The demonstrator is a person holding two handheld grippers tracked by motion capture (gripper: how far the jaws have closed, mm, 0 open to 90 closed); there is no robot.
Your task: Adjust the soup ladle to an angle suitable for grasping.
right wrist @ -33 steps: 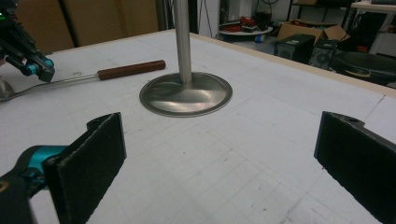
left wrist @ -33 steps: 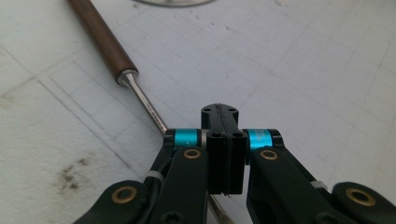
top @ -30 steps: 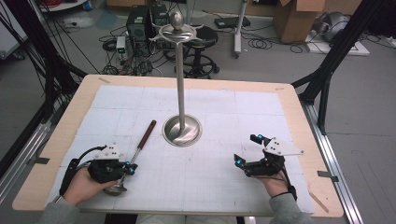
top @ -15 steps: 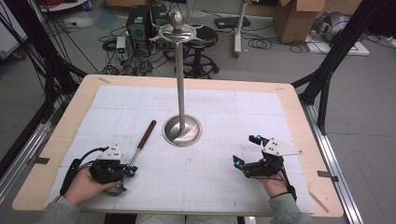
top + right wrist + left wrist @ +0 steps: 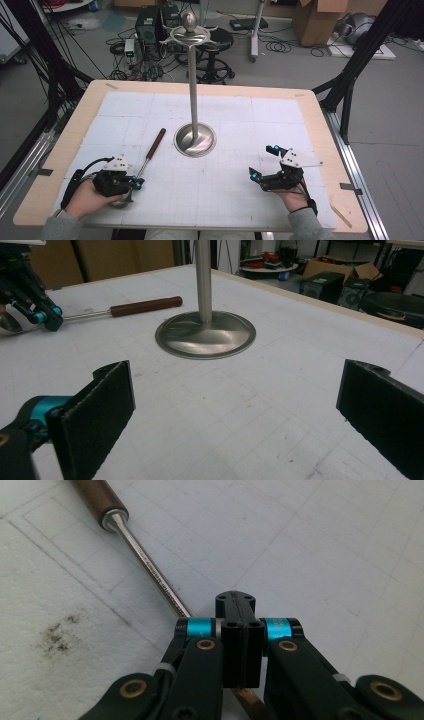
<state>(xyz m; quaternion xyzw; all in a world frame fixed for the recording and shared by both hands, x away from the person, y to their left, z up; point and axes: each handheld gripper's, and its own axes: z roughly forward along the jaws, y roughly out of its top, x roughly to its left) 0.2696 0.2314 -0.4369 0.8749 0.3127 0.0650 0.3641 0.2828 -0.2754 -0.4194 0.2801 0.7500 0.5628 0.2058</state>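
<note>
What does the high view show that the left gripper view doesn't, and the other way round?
High view: the tall metal stand, the open right tool and the table's wooden rim. Left gripper view: a dark stain on the mat, and a close look at the left tool, jaws shut over the ladle's shaft. Shared: the ladle with its brown handle, the left tool, the white grid mat.

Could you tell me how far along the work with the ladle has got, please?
Done: the left tool appears closed on the metal shaft of the ladle. In hand: the ladle lies flat on the table, not yet lifted. Left: raising it, probably to hang it on the stand; the right tool waits open and empty.
</note>
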